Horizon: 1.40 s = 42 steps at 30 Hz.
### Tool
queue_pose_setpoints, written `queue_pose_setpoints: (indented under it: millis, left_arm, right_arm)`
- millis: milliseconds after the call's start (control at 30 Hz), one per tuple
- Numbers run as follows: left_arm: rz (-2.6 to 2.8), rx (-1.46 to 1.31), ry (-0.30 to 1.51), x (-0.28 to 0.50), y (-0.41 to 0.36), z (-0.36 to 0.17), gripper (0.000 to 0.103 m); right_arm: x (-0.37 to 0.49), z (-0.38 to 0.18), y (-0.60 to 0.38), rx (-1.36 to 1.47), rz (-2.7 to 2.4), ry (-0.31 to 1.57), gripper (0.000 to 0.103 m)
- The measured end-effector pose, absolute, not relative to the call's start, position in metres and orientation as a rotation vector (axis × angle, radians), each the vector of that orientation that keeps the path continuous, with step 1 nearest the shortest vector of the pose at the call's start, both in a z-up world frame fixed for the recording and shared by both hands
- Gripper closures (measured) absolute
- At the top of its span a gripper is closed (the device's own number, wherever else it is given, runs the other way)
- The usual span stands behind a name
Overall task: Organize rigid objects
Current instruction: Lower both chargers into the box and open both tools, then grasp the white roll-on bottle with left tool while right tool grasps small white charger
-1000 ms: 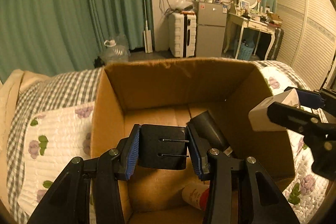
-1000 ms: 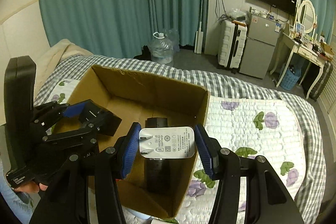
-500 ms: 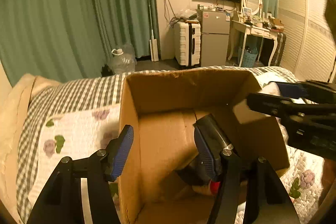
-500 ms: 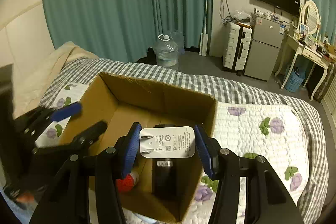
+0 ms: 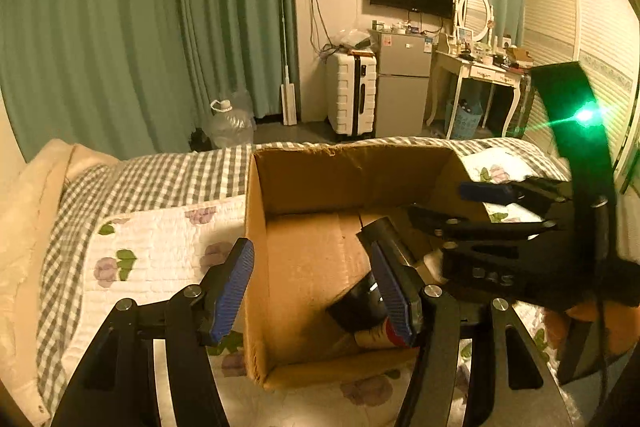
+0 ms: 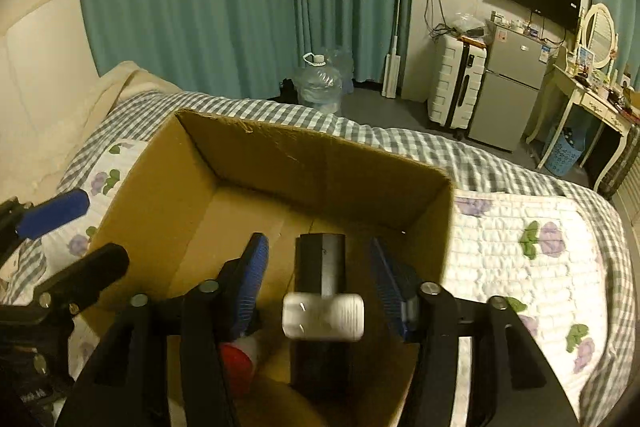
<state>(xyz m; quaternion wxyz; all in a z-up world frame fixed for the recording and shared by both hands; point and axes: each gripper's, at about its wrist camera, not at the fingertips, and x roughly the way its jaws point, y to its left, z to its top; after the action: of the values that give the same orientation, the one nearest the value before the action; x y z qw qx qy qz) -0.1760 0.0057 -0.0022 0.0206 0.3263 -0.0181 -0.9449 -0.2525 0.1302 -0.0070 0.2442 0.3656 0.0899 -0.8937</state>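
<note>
My right claw (image 6: 318,281) has just been opening: a second ago its pads clamped the white charger (image 6: 323,316); now the jaws stand apart and the charger, blurred, sits free between them, touching neither pad, above the open cardboard box (image 6: 320,163) on the bed (image 6: 532,239). I judge it to be dropping into the box. My left claw (image 5: 316,287) has also been opening and is apart with nothing between its pads; the black adapter it gripped a second ago is out of sight. Inside the box lie a dark cylindrical object (image 6: 322,261) and a red-capped container (image 6: 236,361). This places both items in the box, so both claws are free for further objects.
</note>
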Motion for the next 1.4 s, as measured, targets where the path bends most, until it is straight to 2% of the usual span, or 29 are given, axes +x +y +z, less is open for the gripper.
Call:
queue_pose_setpoints:
  millis: [33,100,200,333,567,733,867,1000,1333,1400]
  left_arm:
    - [-2.926,1.012,-0.059,-0.172,0.007,0.000,0.039]
    - [-2.924,1.021,-0.050,-0.160,0.008,0.005,0.038]
    - [-2.920,1.014,-0.061,-0.139,0.013,0.013,0.037]
    - [-2.923,1.007,-0.066,-0.112,0.018,0.021,0.035]
    - [-2.922,1.039,-0.043,-0.075,0.028,0.011,0.034]
    - [-2.898,1.129,0.015,-0.065,0.027,-0.024,0.034]
    - [-2.838,1.240,0.048,-0.068,0.019,-0.061,0.034]
    - [-2.768,1.300,0.054,-0.076,0.006,-0.086,0.034]
    - [-2.773,1.360,0.073,-0.081,0.005,-0.096,0.034]
    - [-2.777,1.384,0.071,-0.081,0.007,-0.098,0.034]
  right_arm:
    - [-0.248,-0.002,0.133,0.995,-2.448,0.248,0.037]
    - [-0.236,0.012,0.143,0.981,-2.471,0.253,0.036]
    - [-0.215,0.036,0.157,0.965,-2.503,0.261,0.024]
    - [-0.177,0.069,0.174,0.917,-2.544,0.306,0.016]
    - [-0.109,0.091,0.195,0.885,-2.597,0.372,0.012]
    - [-0.086,0.055,0.208,0.972,-2.579,0.344,0.012]
    - [-0.093,-0.005,0.217,1.148,-2.531,0.287,0.012]
    - [-0.107,-0.050,0.218,1.237,-2.518,0.310,0.012]
    - [-0.144,-0.097,0.197,1.340,-2.453,0.335,0.012]
    - [-0.150,-0.107,0.196,1.373,-2.443,0.348,0.017]
